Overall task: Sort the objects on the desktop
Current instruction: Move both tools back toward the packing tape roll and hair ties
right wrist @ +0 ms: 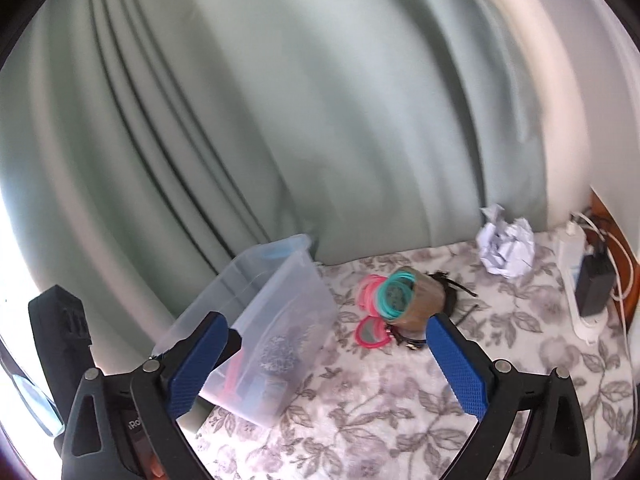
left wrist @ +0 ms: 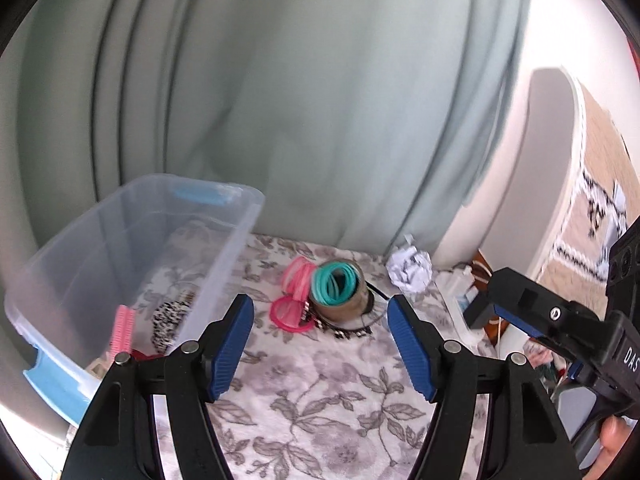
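A brown tape roll point(left wrist: 344, 304) lies on its side on the floral cloth, with teal hair ties point(left wrist: 334, 284) stuffed in its core. Pink hair ties point(left wrist: 298, 274) and a small pink round mirror point(left wrist: 289, 314) sit against its left side, and a dark strap lies under it. My left gripper point(left wrist: 320, 308) is open just short of this pile, nothing between its pads. A clear plastic bin point(left wrist: 224, 280) stands to the left, holding a pink comb point(left wrist: 122, 330) and a leopard-print piece. My right gripper point(right wrist: 326, 322) is wide open and empty, between the bin point(right wrist: 296, 304) and the tape roll point(right wrist: 424, 302).
A crumpled paper ball point(right wrist: 506, 246) lies at the back right. A white power strip point(right wrist: 572, 276) with a black charger point(right wrist: 596, 286) and cables runs along the right edge. Green curtains hang close behind the table. The right tool's finger point(left wrist: 516, 298) crosses the left view's right side.
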`<state>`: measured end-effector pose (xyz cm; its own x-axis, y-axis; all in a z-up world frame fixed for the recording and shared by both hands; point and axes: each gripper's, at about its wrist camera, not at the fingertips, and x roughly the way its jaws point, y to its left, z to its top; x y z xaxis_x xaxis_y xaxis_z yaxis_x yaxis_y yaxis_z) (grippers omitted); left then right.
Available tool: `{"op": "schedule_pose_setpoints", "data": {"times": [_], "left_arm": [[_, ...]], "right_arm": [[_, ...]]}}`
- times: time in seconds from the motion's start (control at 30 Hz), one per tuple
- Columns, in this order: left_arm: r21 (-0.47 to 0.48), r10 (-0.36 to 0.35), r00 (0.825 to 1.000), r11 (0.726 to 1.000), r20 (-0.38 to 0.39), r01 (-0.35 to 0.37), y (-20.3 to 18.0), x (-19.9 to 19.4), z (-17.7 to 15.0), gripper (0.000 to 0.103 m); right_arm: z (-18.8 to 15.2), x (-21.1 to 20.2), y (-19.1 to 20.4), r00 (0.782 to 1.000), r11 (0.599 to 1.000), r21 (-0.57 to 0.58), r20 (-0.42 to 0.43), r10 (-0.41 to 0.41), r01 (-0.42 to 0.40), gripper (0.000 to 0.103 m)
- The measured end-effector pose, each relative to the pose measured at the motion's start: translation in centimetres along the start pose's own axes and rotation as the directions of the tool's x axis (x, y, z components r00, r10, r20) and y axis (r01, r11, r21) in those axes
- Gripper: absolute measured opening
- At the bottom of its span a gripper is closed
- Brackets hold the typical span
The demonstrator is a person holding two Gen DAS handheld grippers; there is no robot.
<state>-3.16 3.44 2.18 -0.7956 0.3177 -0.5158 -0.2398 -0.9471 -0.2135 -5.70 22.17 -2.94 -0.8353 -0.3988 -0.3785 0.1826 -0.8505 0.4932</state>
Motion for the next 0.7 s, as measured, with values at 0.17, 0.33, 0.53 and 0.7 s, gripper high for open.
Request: {"op": "schedule_pose_setpoints", "data": {"times": [0.17,0.33,0.53,0.7], "left_arm": [[0.013,0.004,1.000,1.000,-0.029,-0.004,-1.0,1.6,-0.5,0.070],[0.045,0.064,0.997,0.997,-0.043,-0.062,-1.6,3.2,-1.0,0.070],[0.093,0.086,0.996,0.992,-0.025,-0.084,-2.2,4.8,-1.8,0.070],[0.116,0.085,0.996,0.990,-0.009,-0.084,-2.5,6.4,-2.3,0.070]], "right_arm": [[-0.8,-0.1,-3.4,1.000,0.995,0.099,0.005,0.017,-0.017,0.103],[-1.6,0.2,-6.3,1.000,0.988,0.155,0.013,0.011,-0.013,0.103],[-2.1,0.1,-7.4,0.995,0.992,0.126,0.084,-0.045,0.034,0.103],[-2.3,2.0,-7.7,1.000,0.996,0.086,-0.002,-0.024,0.024,0.103]]}}
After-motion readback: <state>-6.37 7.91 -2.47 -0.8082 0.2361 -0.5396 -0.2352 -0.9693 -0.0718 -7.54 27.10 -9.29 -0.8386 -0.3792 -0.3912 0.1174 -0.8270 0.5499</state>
